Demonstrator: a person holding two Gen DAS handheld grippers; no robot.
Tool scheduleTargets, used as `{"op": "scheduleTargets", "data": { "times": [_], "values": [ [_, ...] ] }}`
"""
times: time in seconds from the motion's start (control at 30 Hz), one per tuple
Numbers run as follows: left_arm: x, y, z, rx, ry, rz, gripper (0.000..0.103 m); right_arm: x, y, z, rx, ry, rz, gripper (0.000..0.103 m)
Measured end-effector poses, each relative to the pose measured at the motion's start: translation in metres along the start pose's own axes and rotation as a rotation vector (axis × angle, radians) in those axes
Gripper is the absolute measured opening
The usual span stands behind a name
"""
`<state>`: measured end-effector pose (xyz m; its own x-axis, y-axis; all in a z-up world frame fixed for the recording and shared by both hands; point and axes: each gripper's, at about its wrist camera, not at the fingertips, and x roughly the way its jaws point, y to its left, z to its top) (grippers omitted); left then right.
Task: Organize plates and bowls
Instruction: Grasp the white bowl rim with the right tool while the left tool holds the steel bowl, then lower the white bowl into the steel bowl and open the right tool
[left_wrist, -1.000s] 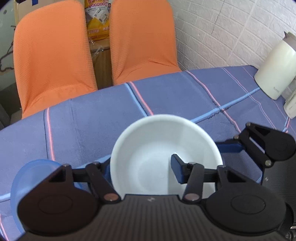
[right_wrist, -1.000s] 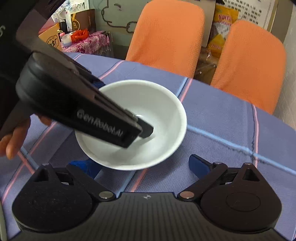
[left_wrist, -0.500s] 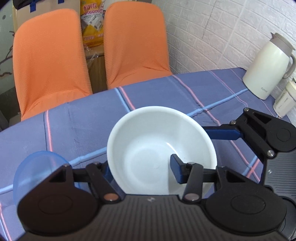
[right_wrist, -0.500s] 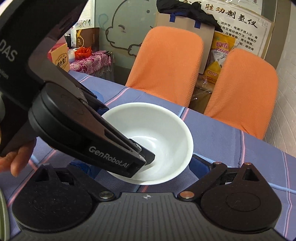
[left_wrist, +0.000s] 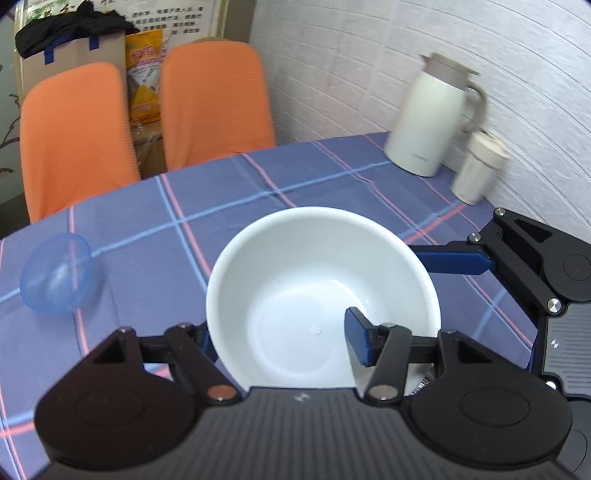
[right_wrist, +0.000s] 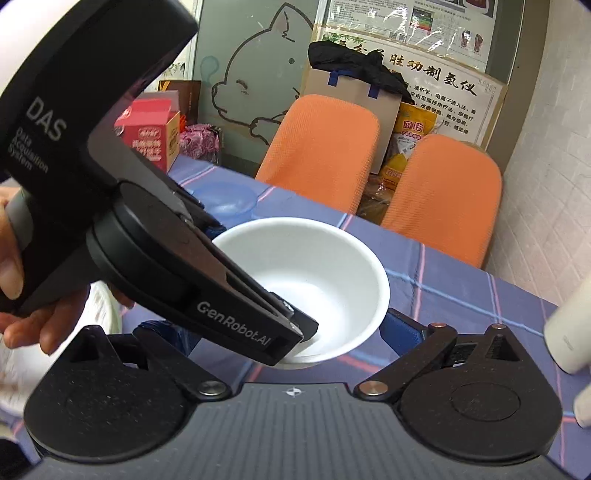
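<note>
- Bowl (left_wrist: 321, 291), white and empty, is held over the blue checked table (left_wrist: 221, 192), its near rim clamped by the left tongs (left_wrist: 284, 339): one finger inside, one outside.
- Right tongs (right_wrist: 280, 332) stand apart, empty, just right of the bowl.
- Blue bowl (left_wrist: 55, 275) sits well to the left, so the left hand is nearer for stacking.

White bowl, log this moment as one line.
left gripper: shut on white bowl rim | right gripper: open beside it | blue bowl: on tablecloth
</note>
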<state>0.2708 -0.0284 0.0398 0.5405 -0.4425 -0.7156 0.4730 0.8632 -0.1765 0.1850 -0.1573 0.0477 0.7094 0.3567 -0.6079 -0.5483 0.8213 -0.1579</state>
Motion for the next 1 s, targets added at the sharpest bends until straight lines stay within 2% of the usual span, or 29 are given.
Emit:
{"op": "scheduleTargets", "data": {
  "times": [0.2, 0.33, 0.43, 0.63, 0.67, 0.77, 1.0],
  "values": [
    [-0.012, -0.049, -0.049, 0.041, 0.017, -0.02, 0.058, -0.036, 0.015, -0.044, 0.046, 0.022, -0.002, 0.089],
    [-0.007, -0.068, -0.072, 0.069, 0.032, -0.02, 0.059, -0.038, 0.018, -0.064, 0.091, 0.048, 0.005, 0.089],
    [0.002, -0.076, -0.082, 0.089, 0.036, 0.015, 0.059, -0.032, 0.016, -0.073, 0.128, 0.063, 0.02, 0.088],
    [0.013, -0.072, -0.089, 0.087, 0.044, 0.067, 0.068, -0.039, 0.015, -0.088, 0.125, 0.078, -0.015, 0.087],
    [0.01, -0.069, -0.089, 0.075, 0.043, 0.052, 0.071, -0.043, 0.014, -0.092, 0.13, 0.081, -0.018, 0.087],
    [-0.006, -0.063, -0.088, 0.049, 0.02, 0.033, 0.072, -0.058, 0.009, -0.105, 0.158, 0.087, -0.028, 0.087],
    [-0.047, -0.041, -0.094, 0.025, -0.042, 0.076, 0.072, -0.079, 0.004, -0.116, 0.222, 0.061, -0.016, 0.087]
  ]
}}
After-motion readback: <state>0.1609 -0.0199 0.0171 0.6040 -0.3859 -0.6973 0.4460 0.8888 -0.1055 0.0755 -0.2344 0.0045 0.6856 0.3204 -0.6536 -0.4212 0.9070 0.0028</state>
